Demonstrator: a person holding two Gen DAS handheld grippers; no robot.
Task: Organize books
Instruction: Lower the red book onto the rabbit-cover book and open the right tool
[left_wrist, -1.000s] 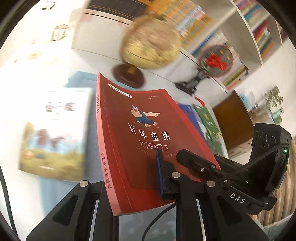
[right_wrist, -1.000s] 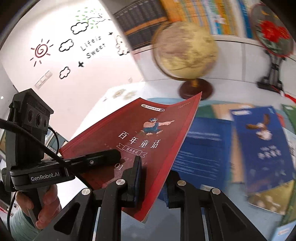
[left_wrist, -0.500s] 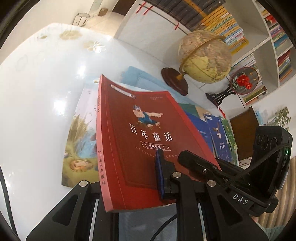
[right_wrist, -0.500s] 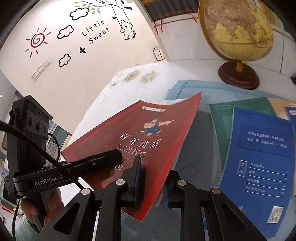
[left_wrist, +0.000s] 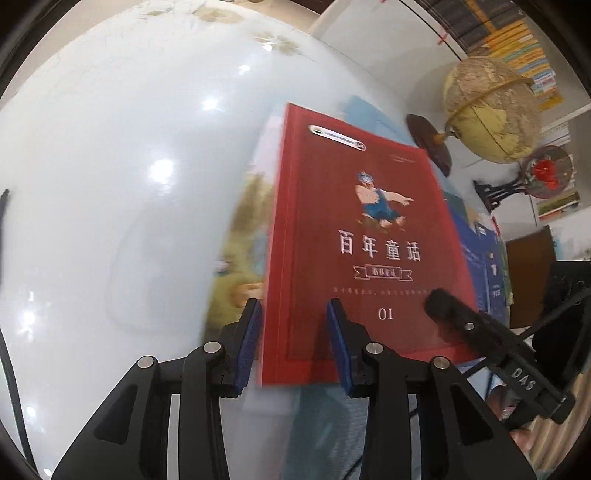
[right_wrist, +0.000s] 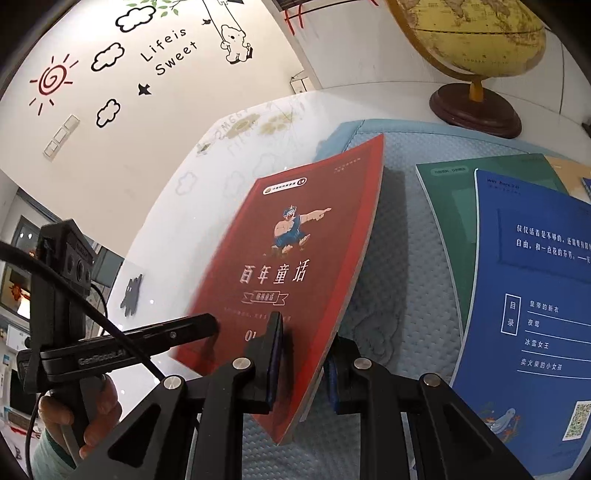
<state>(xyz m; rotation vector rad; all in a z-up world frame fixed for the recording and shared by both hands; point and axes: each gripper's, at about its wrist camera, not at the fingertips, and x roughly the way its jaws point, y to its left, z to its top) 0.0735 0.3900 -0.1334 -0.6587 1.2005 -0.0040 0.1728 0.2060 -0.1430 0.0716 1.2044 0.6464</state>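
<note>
Red softcover book: thin paperback, matte red cover with white Chinese title, a small cartoon figure pointing, "01" near the lower edge. Judged light and flexible; the cover bows slightly in the right wrist view, so it will likely sag if held by one corner alone. Best taken at the lower edge near the spine, where the page block is stiffest; the smooth cover may slip under a weak pinch.

Position: held tilted above the glossy white counter, over a pale blue textured mat. A green-and-yellow picture book lies partly under it, blurred. A green book and a dark blue book lie flat on the mat to its right. A yellow globe on a dark wooden base stands beyond.

Right hand-held gripper: closed on the book's lower edge, pads pressing both faces.

Left hand-held gripper: jaws have just been opening; the spine-side lower edge sits between them, with a visible gap at the pads, so no clamp.
</note>
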